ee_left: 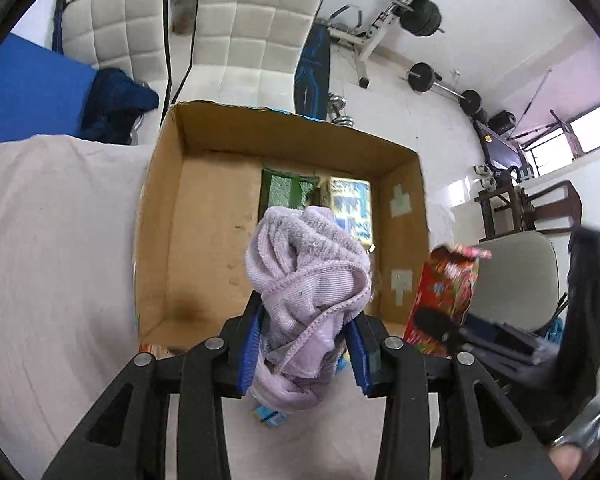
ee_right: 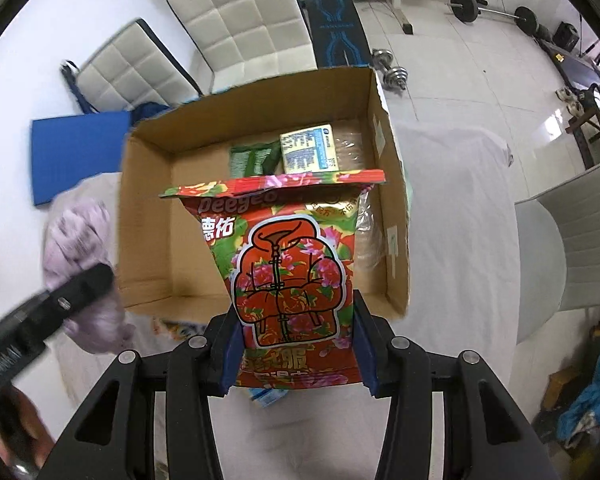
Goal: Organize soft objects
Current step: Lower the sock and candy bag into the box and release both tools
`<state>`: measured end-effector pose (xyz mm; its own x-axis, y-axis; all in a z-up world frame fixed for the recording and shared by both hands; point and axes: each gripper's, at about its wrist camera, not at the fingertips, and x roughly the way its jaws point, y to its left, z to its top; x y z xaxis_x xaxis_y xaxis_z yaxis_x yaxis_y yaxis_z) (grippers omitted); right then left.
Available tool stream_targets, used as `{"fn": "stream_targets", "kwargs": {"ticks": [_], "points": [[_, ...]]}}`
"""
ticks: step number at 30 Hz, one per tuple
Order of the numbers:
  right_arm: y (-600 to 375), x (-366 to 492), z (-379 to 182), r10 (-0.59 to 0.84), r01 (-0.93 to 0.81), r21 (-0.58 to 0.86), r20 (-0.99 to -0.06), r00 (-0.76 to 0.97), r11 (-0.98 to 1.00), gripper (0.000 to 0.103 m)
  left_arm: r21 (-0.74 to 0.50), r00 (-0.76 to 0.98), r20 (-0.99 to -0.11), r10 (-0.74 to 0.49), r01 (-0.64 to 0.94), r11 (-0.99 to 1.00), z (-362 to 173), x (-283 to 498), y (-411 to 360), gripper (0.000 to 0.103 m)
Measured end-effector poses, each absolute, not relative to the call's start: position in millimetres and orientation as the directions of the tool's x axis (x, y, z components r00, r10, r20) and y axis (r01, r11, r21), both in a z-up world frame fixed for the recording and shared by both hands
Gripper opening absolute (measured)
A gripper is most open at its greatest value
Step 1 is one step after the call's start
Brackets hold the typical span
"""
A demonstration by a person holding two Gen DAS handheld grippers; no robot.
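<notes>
Lilac towelling cloth [ee_left: 306, 280] is clamped, bunched, between the blue pads of the left gripper [ee_left: 306, 344] above an open cardboard box [ee_left: 160, 208]. A red flowered packet [ee_right: 292, 276] is gripped by the right gripper [ee_right: 296, 344] over the same box — a green packet [ee_right: 256, 158] and a yellow packet [ee_right: 308, 148] lie inside it.

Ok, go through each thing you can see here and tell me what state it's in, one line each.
Left gripper: shut on the lilac towel.
Lilac towel: crumpled, held above the box.
Right gripper: shut on the red floral packet.
Red floral packet: sealed, held upright above the box.
Cardboard box: open-topped, partly filled.
Green packet: lying in the box.
Yellow-blue packet: lying in the box, beside the green one.
</notes>
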<state>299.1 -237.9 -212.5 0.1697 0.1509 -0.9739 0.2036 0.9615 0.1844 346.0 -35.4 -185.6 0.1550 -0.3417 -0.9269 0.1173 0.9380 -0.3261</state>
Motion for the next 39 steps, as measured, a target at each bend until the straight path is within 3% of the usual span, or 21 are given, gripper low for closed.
{"fn": "stream_targets", "kwargs": {"ticks": [12,23,33,36,39], "points": [[-242,344,-305,0.076,0.237,0.084,-0.996,0.042,0.968,0.049,-0.311,0.003,-0.950,-0.311,-0.004,0.950,-281,424,-33,0.035],[-235,346,-354,0.050,0.206,0.042,-0.998,-0.035,0.978,0.049,-0.271,-0.037,-0.962,-0.271,-0.005,0.962,-318,456,-40,0.036],[-226,352,-369,0.024,0.180,0.010,-0.997,-0.079,0.984,0.053,-0.220,-0.086,-0.971,-0.222,-0.034,0.975,-333,470,-30,0.040],[-231,353,-364,0.027,0.185,0.014,-0.998,-0.065,0.983,0.060,-0.223,-0.078,-0.971,-0.226,-0.052,0.973,-329,469,-24,0.048],[-230,352,-353,0.026,0.181,0.017,-0.999,-0.048,0.983,0.063,-0.217,-0.059,-0.974,-0.220,-0.049,0.975,-321,467,-20,0.050]]}}
